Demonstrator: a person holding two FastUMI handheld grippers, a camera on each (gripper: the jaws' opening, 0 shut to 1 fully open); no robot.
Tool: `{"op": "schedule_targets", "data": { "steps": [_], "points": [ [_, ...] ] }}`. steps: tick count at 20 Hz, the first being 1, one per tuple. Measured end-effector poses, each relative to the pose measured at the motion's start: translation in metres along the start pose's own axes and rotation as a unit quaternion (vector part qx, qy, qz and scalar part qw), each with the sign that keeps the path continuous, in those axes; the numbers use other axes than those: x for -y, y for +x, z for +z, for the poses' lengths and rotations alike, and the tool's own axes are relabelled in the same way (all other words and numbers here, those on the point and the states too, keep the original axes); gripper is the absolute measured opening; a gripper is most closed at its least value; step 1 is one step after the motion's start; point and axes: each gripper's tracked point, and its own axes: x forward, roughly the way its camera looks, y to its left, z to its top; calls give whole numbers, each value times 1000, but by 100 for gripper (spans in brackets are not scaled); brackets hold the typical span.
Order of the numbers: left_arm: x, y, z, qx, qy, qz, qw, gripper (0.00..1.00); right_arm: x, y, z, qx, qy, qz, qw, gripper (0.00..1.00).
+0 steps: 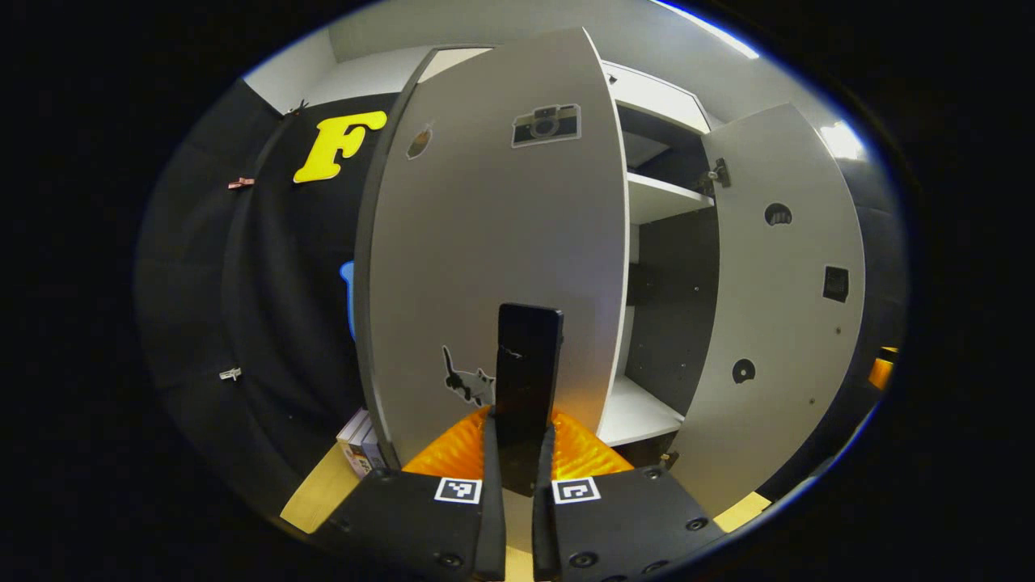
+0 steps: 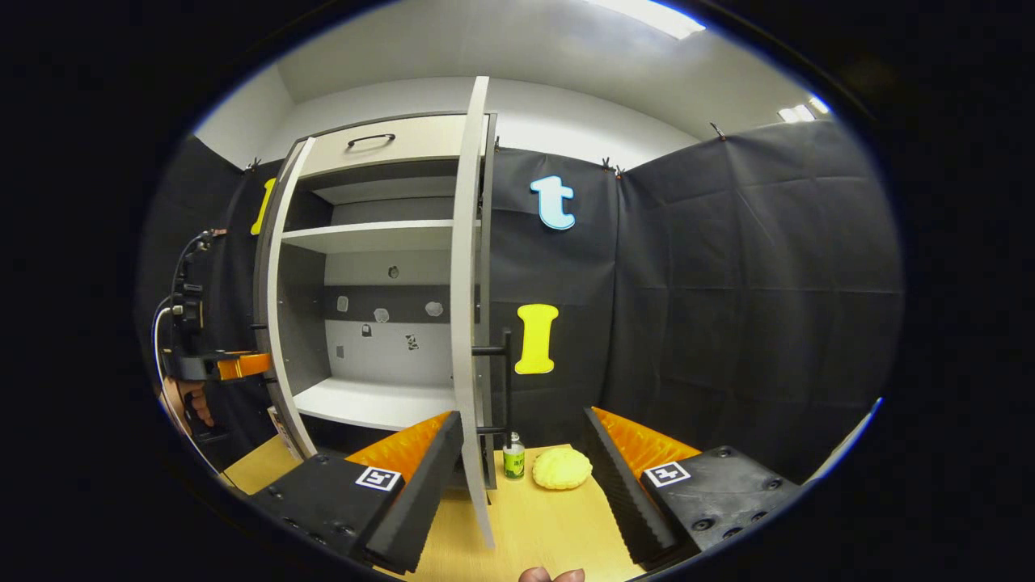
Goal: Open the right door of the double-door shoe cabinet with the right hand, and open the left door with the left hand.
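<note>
**Left door mid-swing, right door already wide**

The left gripper (image 1: 517, 453) has its jaws pinching the black handle (image 1: 527, 380) of the left door (image 1: 485, 242). The right door (image 2: 467, 307) stands edge-on and open; the right gripper (image 2: 521, 477), jaws spread, holds nothing. The cabinet (image 2: 372, 242) stands at the worktop's (image 2: 534, 525) back edge. Best to pull along the hinge's arc, keeping the grip square so the handle doesn't slip.
</note>
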Motion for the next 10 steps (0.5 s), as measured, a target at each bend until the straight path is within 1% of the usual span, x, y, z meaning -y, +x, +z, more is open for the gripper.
{"op": "schedule_targets", "data": {
  "steps": [4, 10],
  "points": [
    [-5, 1, 1, -2, -1, -7, 1000, 18, -7, -1, 0, 2, -2, 2, 1000, 93],
    [-13, -2, 4, -1, -6, 1, 1000, 18, -21, -4, 0, 2, 1, 15, 1000, 93]
  ]
}}
